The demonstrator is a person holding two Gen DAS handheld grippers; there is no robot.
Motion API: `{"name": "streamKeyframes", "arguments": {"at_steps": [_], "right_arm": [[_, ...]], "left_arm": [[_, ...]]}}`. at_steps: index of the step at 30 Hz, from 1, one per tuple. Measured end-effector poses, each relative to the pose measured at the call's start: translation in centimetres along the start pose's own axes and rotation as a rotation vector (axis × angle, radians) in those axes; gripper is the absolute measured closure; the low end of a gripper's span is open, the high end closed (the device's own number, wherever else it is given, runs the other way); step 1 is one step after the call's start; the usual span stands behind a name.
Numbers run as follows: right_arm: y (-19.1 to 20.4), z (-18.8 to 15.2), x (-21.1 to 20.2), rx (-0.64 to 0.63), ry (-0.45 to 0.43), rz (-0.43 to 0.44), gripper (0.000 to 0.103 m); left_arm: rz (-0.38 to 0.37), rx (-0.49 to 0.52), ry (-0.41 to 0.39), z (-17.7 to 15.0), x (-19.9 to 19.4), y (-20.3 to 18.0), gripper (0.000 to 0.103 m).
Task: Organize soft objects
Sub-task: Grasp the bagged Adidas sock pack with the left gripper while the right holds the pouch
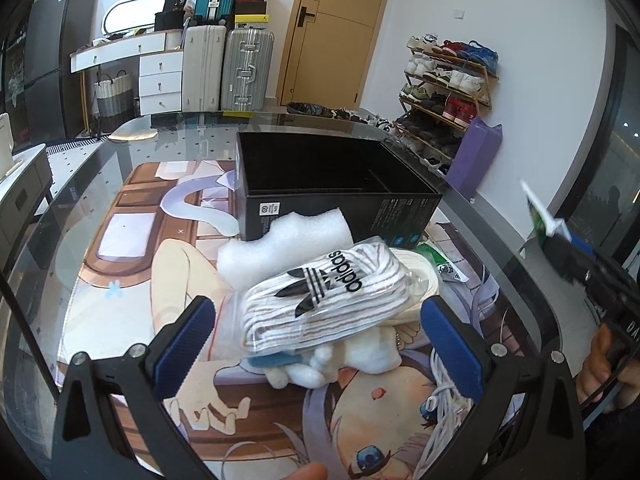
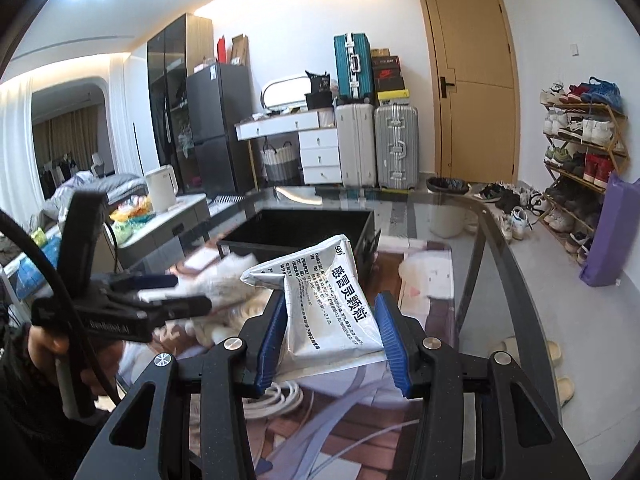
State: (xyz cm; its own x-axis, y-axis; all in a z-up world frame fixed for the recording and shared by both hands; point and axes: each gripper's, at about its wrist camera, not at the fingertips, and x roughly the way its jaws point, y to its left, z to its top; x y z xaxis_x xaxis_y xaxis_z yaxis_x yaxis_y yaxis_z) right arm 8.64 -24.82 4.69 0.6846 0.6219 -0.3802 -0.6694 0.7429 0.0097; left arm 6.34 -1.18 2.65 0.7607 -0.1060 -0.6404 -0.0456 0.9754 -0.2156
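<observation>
A bagged pack of white striped Adidas socks (image 1: pixel 320 300) lies on a white plush toy (image 1: pixel 352 356) on the printed mat. My left gripper (image 1: pixel 318 344) is open, its blue pads either side of the socks and plush. White foam (image 1: pixel 280 244) leans against an open black box (image 1: pixel 340 184). My right gripper (image 2: pixel 330 332) is shut on a silver medicine pouch (image 2: pixel 324 296), held above the table. The right gripper and pouch edge show at the right of the left wrist view (image 1: pixel 576 264). The left gripper shows blurred in the right wrist view (image 2: pixel 160 292).
A white cable (image 1: pixel 440 412) lies coiled at the mat's near right. A green-white packet (image 1: pixel 444 264) sits by the box. The glass table edge (image 2: pixel 500 264) curves to the right. Beyond are suitcases, a shoe rack and a door.
</observation>
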Motion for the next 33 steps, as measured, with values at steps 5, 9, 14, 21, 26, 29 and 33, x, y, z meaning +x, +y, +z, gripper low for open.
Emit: {"name": "streamKeyframes", "arguments": {"at_steps": [5, 9, 14, 21, 26, 29, 33], "right_arm": [[-0.3, 1.7, -0.5, -0.008, -0.028, 0.005, 0.057], [0.0, 2.2, -0.5, -0.026, -0.024, 0.015, 0.057], [0.3, 1.9, 0.4, -0.032, -0.001, 0.030, 0.057], [1.2, 1.4, 1.0, -0.041, 0.016, 0.048, 0.057], [1.6, 1.3, 1.3, -0.048, 0.019, 0.060, 0.057], [1.5, 1.2, 1.7, -0.053, 0.025, 0.066, 0.057], [1.8, 1.3, 1.9, -0.060, 0.028, 0.074, 0.057]], "left_arm": [[0.006, -0.008, 0.031, 0.4, 0.8, -0.2, 0.000], [-0.004, -0.042, 0.061, 0.5, 1.6, 0.0, 0.000], [-0.025, -0.071, 0.084, 0.6, 2.5, 0.3, 0.000], [-0.060, -0.105, 0.116, 0.5, 3.0, 1.0, 0.007], [-0.078, -0.089, 0.093, 0.2, 2.3, 1.1, 0.015], [-0.074, -0.080, 0.085, -0.1, 1.8, 1.3, 0.039], [-0.077, -0.062, 0.070, -0.5, 1.1, 1.5, 0.053]]}}
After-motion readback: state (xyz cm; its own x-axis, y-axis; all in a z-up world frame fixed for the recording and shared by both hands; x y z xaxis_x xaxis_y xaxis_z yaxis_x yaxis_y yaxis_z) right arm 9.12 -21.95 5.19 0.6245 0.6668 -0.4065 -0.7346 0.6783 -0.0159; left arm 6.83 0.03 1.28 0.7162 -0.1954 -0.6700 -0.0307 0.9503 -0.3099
